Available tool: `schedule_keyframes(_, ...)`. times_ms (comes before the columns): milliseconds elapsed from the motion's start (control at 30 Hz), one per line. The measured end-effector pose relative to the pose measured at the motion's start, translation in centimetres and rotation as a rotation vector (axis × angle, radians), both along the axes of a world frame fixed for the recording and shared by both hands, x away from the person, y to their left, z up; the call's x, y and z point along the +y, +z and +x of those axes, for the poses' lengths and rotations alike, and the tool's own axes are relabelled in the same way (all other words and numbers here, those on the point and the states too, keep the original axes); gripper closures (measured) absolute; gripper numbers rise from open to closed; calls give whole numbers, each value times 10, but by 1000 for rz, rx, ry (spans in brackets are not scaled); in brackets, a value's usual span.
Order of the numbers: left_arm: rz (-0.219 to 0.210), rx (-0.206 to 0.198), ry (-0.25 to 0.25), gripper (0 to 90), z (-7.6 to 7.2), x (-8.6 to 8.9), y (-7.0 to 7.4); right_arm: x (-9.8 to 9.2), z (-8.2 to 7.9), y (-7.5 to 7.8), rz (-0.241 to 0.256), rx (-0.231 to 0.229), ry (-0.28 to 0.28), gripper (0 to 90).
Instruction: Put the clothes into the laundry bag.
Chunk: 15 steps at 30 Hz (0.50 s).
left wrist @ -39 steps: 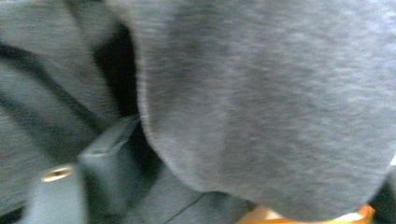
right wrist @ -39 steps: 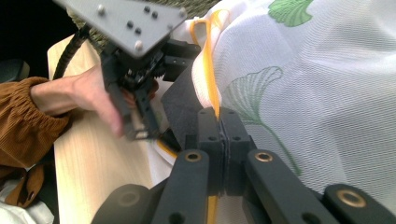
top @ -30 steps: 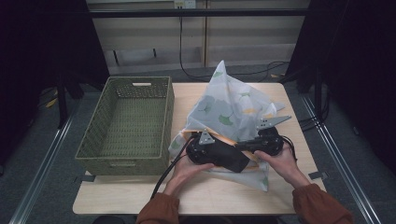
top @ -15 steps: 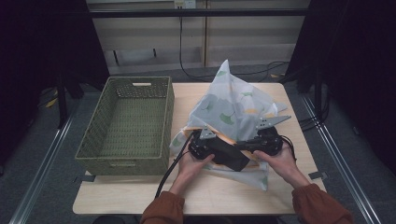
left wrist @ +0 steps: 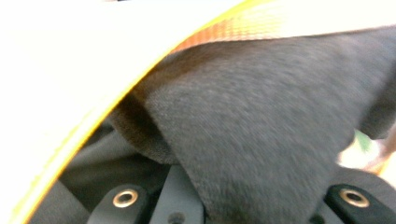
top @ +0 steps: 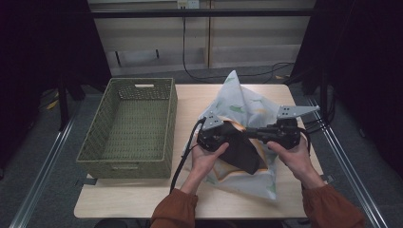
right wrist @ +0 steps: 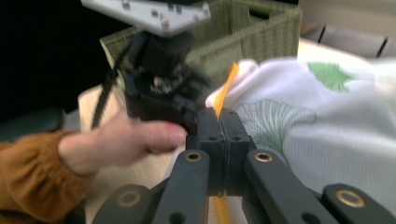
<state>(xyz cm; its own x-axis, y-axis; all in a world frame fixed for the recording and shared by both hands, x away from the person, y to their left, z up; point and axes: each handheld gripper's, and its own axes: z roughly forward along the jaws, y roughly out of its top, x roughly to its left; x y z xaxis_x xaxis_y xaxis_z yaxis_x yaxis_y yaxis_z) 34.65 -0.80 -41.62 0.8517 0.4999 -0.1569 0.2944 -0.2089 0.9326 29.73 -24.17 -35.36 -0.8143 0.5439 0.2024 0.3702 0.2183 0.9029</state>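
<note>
White cloth bag point(top: 247, 107) with green leaves lies on the worktop point(top: 190, 97), right of the woven basket point(top: 128, 123). My right gripper point(right wrist: 219, 122) has its jaws closed on the bag's orange-lined rim. My left gripper point(top: 212, 134) pushes the dark garment point(top: 240, 152) into the mouth; whether its jaws are open, I cannot tell. I should keep the rim lifted and taut.

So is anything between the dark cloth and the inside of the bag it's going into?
Nothing visible blocks it. The right gripper pinches the bag's orange-edged rim, and the dark cloth sits at the opening under that rim, at the left gripper's jaws.
</note>
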Motion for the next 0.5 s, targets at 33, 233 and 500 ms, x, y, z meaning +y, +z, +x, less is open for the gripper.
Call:
schedule_keyframes(33,-9,-6,-2,876,-1,0,5,0,-1,5,13,-13,0,895)
schedule_keyframes(233,79,-9,16,876,4,-14,-20,4,-5,3,-4,-3,-1,897)
schedule_keyframes(500,71,14,37,874,10,-18,-33,5,-10,-11,-5,45,52,898)
